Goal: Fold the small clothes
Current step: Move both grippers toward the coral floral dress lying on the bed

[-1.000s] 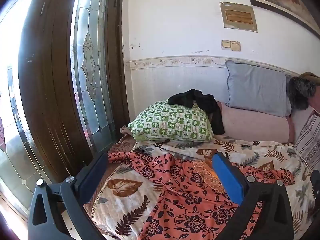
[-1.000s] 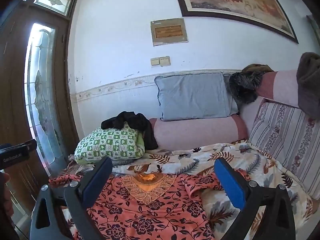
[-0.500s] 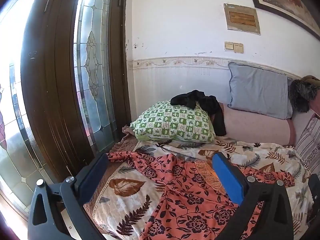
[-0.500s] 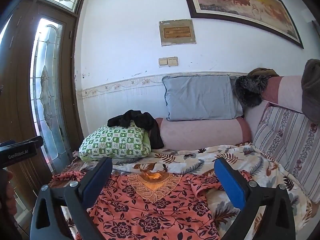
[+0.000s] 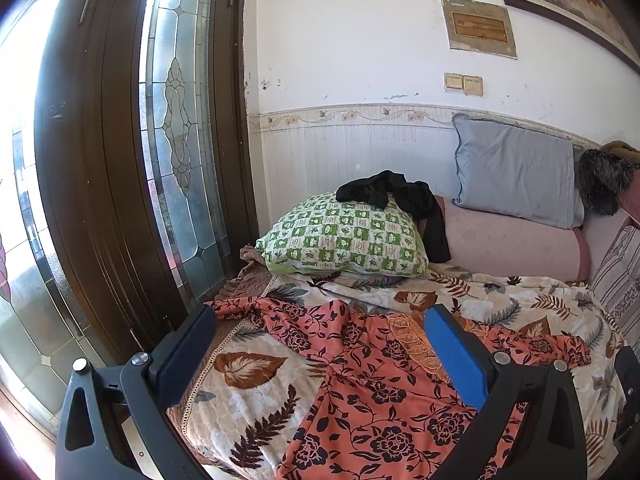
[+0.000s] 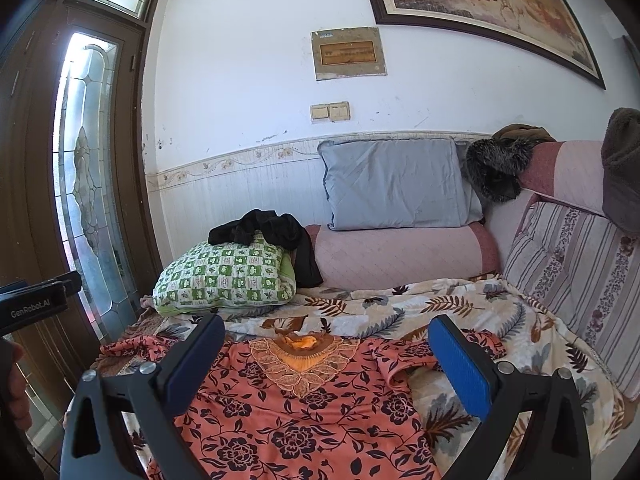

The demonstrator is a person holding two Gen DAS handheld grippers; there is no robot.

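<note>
Left gripper (image 5: 320, 320) spread wide, empty, hovering above the orange floral garment (image 5: 380, 392). Right gripper (image 6: 326, 330) equally wide, gripping nothing, poised over the same garment (image 6: 304, 408). Garment spread face-up on the leaf-print bedspread (image 6: 460, 308), embroidered neckline toward 12 o'clock, sleeves rumpled at 9 and 3. Green checked pillow (image 6: 224, 276) at 11 o'clock.

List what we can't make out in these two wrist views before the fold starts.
- Orange floral top: hem cut off by the bottom edge in both views.
- Its left sleeve: cuff partly behind the left gripper finger.
- Wall plaque: text too small.
- Left gripper, right wrist view: only a sliver at the frame edge.
- Right gripper: open, nothing held.
</note>
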